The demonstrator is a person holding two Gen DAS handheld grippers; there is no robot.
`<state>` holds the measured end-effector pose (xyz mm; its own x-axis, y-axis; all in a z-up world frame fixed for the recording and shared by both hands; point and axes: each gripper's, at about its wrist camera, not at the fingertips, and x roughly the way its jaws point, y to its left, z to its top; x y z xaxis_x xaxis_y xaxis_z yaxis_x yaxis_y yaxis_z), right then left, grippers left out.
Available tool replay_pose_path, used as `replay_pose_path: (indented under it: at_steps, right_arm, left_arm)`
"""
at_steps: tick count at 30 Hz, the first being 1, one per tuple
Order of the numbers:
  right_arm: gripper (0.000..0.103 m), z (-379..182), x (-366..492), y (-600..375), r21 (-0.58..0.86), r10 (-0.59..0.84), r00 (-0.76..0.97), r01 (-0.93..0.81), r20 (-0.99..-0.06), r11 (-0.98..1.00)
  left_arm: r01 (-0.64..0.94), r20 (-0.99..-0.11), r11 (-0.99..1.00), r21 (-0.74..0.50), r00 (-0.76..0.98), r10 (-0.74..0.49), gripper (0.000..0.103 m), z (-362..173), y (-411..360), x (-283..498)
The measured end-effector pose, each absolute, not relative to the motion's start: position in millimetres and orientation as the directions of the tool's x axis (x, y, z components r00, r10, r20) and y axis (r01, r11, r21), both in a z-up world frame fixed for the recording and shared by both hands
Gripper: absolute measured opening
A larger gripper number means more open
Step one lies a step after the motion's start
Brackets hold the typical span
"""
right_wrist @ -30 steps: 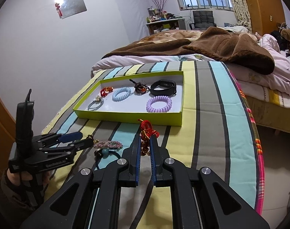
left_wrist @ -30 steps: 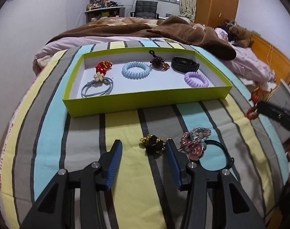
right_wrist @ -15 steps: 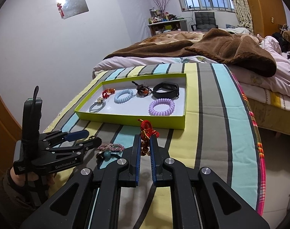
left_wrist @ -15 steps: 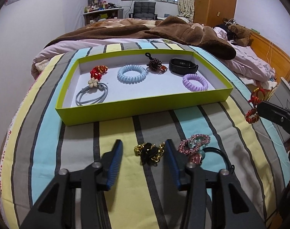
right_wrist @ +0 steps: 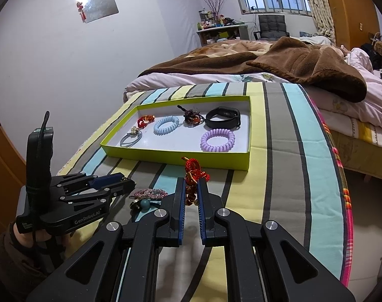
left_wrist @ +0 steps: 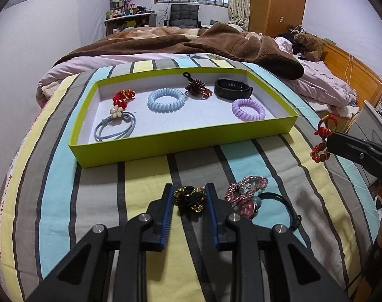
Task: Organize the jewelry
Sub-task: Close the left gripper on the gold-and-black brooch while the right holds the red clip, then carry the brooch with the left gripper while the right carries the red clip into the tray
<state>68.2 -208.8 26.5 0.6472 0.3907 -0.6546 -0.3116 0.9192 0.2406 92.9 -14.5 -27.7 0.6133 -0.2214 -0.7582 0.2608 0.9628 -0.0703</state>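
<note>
Red beaded bracelet (right_wrist: 194, 176) hangs pinched between the right gripper (right_wrist: 191, 192) jaws, long axis roughly vertical, above the striped bedspread (right_wrist: 279, 176) just short of the green tray (right_wrist: 180, 156). Black-and-gold scrunchie (left_wrist: 189, 197) lies on the bedspread between the left gripper (left_wrist: 188, 201) jaws, which are spread either side of it; contact unclear. "GenRobot.AI" reads on the left gripper body. Pink rhinestone clip (left_wrist: 246, 187) partly overlaps neighbouring pieces.

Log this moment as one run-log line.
left gripper: closing around black-and-gold hair tie | right gripper: shut on red beaded bracelet, lifted | green tray: six items
</note>
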Motion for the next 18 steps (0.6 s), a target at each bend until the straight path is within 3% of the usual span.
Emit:
replay_pose_path:
  at_steps: [18]
  right_arm:
    - [0.009,36.9,73.6,-202.2,0.222,0.389,0.659,-0.325,-0.644,0.919]
  left_arm:
    - [0.246,-0.705,0.965,-0.090,0.669,-0.236,0.026,1.6,-1.4,91.1]
